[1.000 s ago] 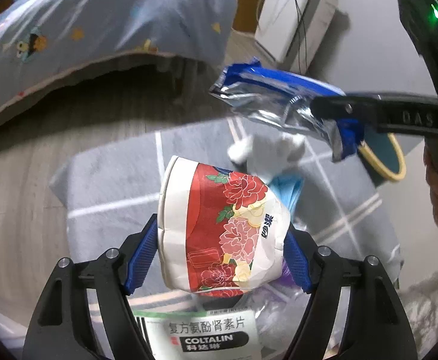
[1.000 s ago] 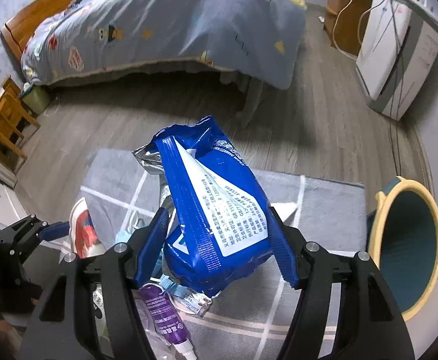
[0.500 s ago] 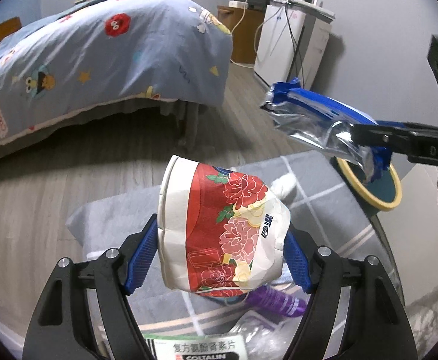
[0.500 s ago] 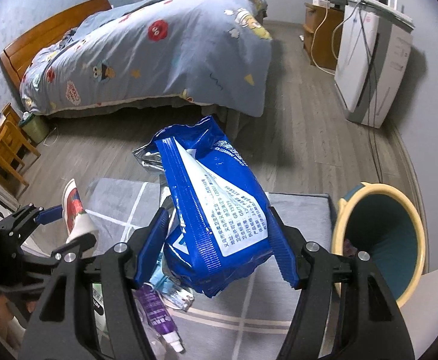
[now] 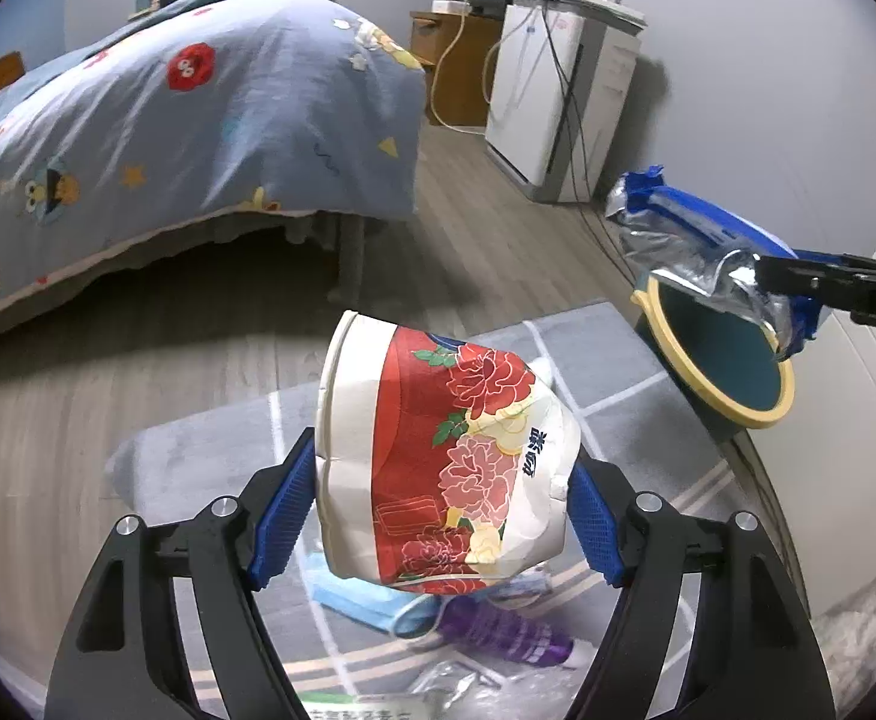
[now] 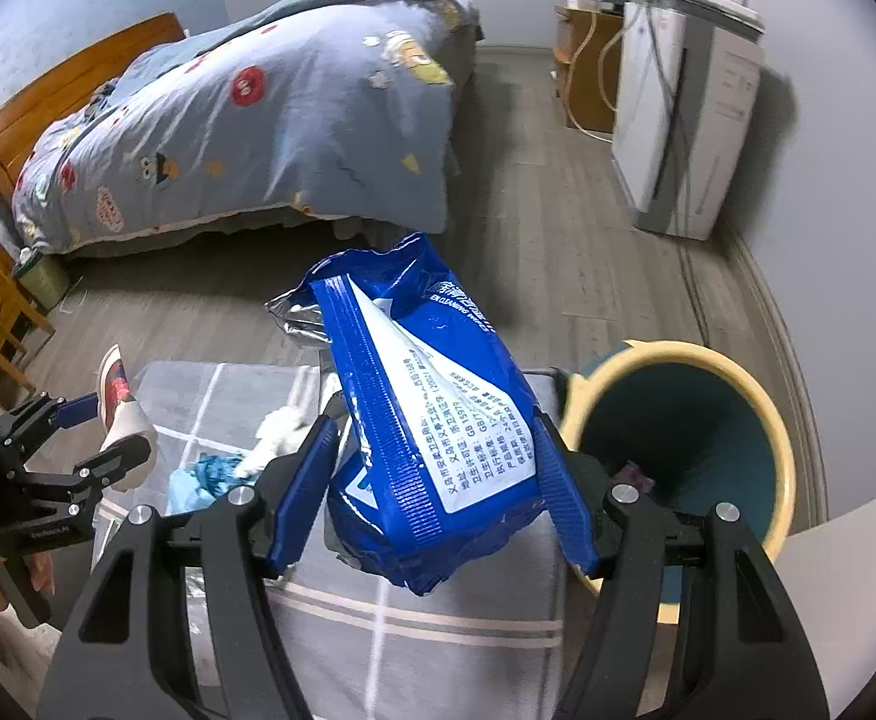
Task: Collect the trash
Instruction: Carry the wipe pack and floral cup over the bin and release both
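Observation:
My left gripper [image 5: 441, 513] is shut on a crushed paper cup [image 5: 438, 456] with red flowers, held above the grey rug [image 5: 210, 456]. My right gripper [image 6: 432, 489] is shut on a blue wet-wipe pack [image 6: 426, 408], held just left of the teal bin with a yellow rim [image 6: 696, 456]. In the left wrist view the pack [image 5: 696, 246] hangs over the bin [image 5: 720, 354] at the right. In the right wrist view the cup [image 6: 123, 408] shows at the left in the left gripper [image 6: 96, 426].
On the rug lie a purple bottle [image 5: 498, 630], a blue face mask [image 5: 360, 594], white tissue [image 6: 282, 426] and clear wrap [image 5: 474, 690]. A bed with a blue quilt [image 6: 246, 126] stands behind. A white appliance with cables [image 6: 678, 120] stands by the wall.
Both grippers have lifted and swung right. The wipe pack has moved from over the rug to beside the bin. The cup stays gripped.

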